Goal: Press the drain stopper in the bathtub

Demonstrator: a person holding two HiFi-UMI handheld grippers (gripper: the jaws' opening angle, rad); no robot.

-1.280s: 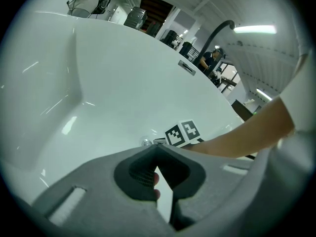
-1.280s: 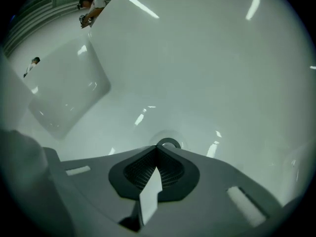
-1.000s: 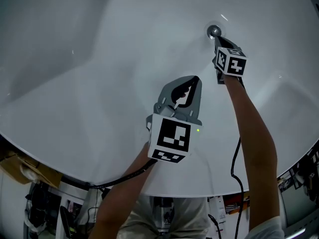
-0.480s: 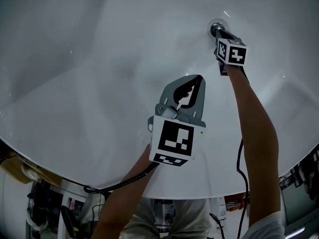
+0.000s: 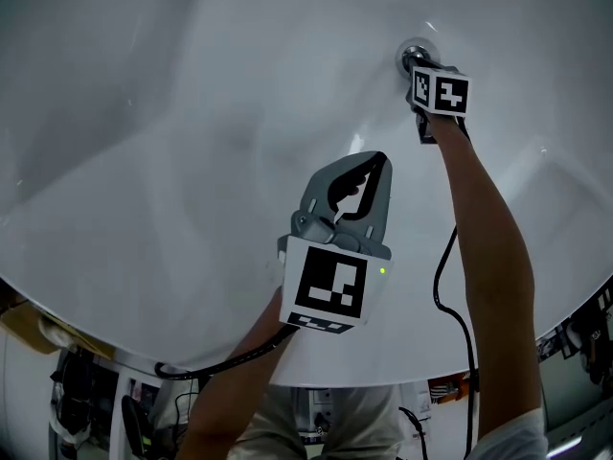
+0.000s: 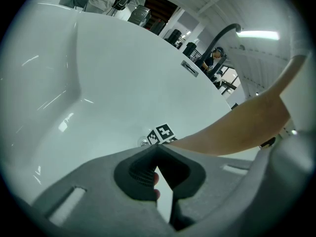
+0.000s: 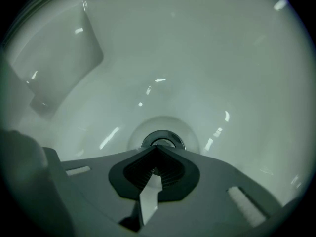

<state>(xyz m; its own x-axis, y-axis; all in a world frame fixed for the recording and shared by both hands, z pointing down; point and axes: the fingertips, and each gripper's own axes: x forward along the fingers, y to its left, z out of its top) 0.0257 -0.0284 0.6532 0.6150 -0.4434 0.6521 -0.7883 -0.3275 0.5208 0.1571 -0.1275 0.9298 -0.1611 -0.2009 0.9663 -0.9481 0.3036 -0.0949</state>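
Note:
The round chrome drain stopper (image 5: 410,56) sits in the white bathtub floor (image 5: 192,113) at the upper right of the head view. My right gripper (image 5: 419,65) is shut and empty, and its closed tips rest at the stopper's near edge. In the right gripper view the stopper (image 7: 163,138) lies just past the closed tips of the right gripper (image 7: 157,149). My left gripper (image 5: 372,159) is shut on nothing and hovers over mid-tub, away from the drain. From the left gripper view, the closed left gripper (image 6: 157,148) points toward the drain stopper (image 6: 143,142) and the right gripper's marker cube (image 6: 162,134).
The tub's curved near rim (image 5: 115,329) runs along the bottom of the head view, with black cables (image 5: 445,295) trailing over it. A recessed step (image 7: 54,68) shapes the tub wall beyond the drain. A forearm (image 6: 232,127) crosses the left gripper view, and a workshop with a person (image 6: 210,60) lies past the far rim.
My right gripper moved forward from just short of the drain until its closed tips reached the stopper. The left gripper sank slightly toward the near rim, still shut.

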